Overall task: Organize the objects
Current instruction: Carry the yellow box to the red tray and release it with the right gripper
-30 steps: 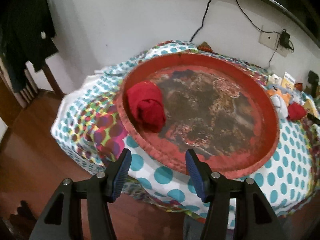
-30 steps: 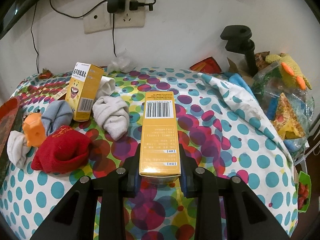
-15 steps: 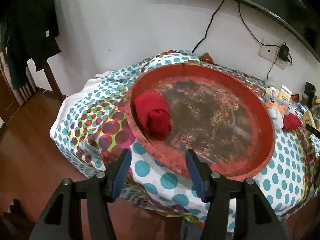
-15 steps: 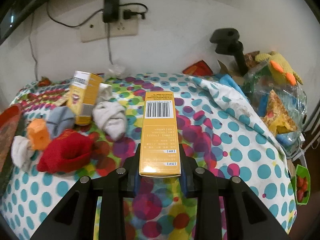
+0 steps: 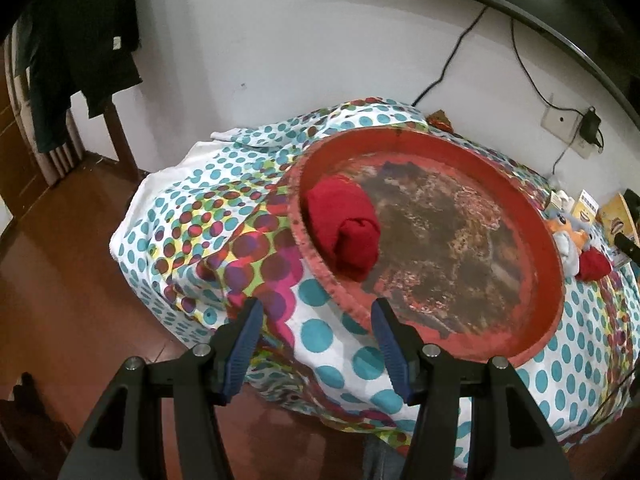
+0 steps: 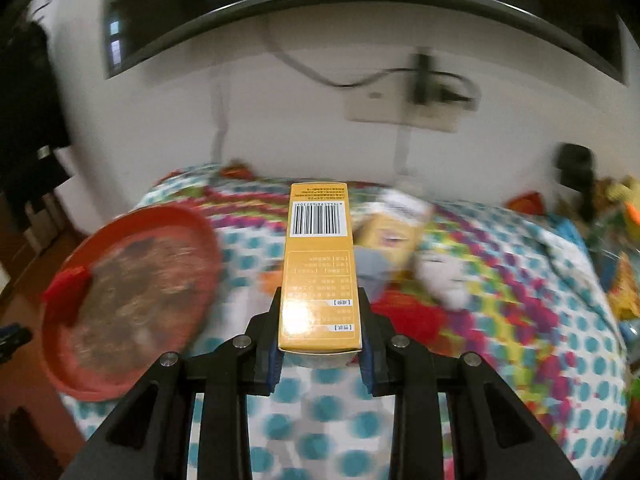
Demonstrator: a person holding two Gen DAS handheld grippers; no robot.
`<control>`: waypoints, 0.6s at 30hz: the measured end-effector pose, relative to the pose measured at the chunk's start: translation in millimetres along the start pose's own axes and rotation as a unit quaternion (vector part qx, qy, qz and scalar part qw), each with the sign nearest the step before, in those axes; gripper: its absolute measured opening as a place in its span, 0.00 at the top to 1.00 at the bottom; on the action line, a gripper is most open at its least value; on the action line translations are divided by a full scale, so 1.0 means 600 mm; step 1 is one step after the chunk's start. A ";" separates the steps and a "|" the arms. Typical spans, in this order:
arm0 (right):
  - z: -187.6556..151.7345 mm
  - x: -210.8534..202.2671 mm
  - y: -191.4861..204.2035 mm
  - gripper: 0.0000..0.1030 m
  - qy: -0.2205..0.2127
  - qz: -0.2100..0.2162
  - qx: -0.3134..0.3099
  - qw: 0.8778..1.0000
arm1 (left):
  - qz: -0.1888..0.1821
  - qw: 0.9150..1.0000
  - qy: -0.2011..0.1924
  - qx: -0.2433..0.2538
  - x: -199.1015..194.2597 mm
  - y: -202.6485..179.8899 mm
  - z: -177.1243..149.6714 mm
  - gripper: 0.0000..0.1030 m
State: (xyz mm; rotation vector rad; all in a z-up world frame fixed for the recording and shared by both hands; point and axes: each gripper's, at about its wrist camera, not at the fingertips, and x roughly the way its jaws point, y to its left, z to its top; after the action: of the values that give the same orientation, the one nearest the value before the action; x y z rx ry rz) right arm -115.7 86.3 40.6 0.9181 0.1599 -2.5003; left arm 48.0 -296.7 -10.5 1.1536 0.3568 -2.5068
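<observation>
— Well, the right gripper has its jaws pinching the yellow box by its near end, lifted above the spotted cloth.

— Light card, I'd guess; stiff enough, but it could dent if squeezed. Holding the narrow sides looks sensible.

— And the left gripper?

— Jaws spread, nothing between them, hovering by the rim of the red tray. A red rolled sock lies inside.

— The box may go there too.
</observation>
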 end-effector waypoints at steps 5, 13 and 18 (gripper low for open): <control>-0.002 0.020 0.097 0.72 0.015 0.041 -0.039 0.998 | -0.002 1.000 0.008 -0.019 0.006 0.020 0.001 0.44; -0.007 0.052 0.182 0.72 0.036 0.063 -0.080 0.994 | 0.002 1.000 0.016 -0.027 0.012 0.032 0.001 0.44; 0.000 0.084 0.198 0.72 0.056 0.059 -0.089 0.993 | 0.011 0.999 0.015 -0.030 0.013 0.034 0.001 0.44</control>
State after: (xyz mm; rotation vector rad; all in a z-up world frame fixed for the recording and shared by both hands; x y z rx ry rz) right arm -94.1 -38.0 14.7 0.9636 0.3487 -2.2868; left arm 51.7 -317.0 -17.8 1.1660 0.4208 -2.4458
